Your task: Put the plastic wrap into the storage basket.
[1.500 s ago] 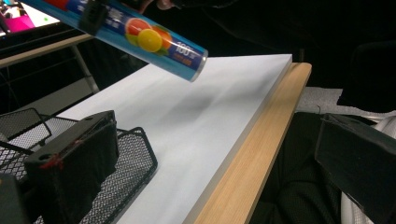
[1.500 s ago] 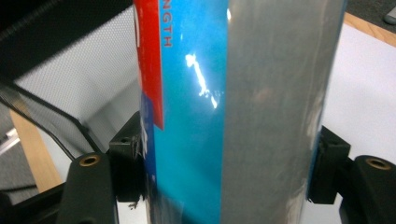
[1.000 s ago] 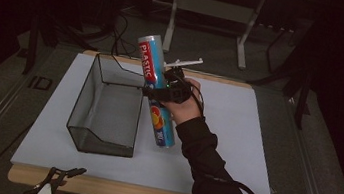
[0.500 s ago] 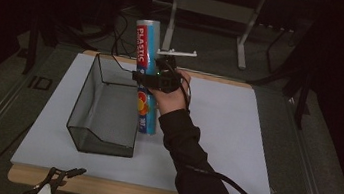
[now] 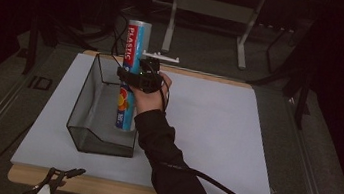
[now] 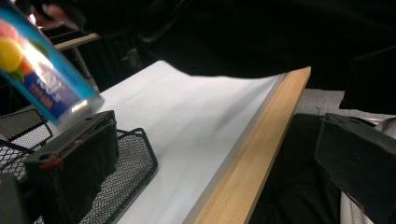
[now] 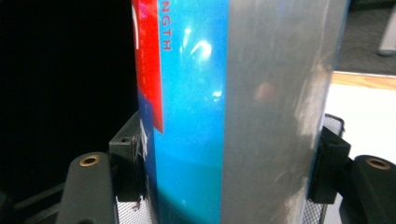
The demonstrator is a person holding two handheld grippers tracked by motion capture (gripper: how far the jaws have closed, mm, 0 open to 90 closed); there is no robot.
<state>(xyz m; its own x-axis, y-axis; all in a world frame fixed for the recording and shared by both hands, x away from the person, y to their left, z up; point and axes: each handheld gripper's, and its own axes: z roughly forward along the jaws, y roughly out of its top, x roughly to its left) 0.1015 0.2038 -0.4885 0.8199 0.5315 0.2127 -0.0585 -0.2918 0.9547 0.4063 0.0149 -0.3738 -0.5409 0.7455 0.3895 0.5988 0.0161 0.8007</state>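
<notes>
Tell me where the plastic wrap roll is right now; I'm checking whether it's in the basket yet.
In the high view the plastic wrap roll stands upright left of centre, clamped in the right tool, its lower end over the mesh basket's right side.

The blue tube [image 5: 131,76] reads "PLASTIC" on its red stripe; in the right gripper view, "NGTH".
</notes>
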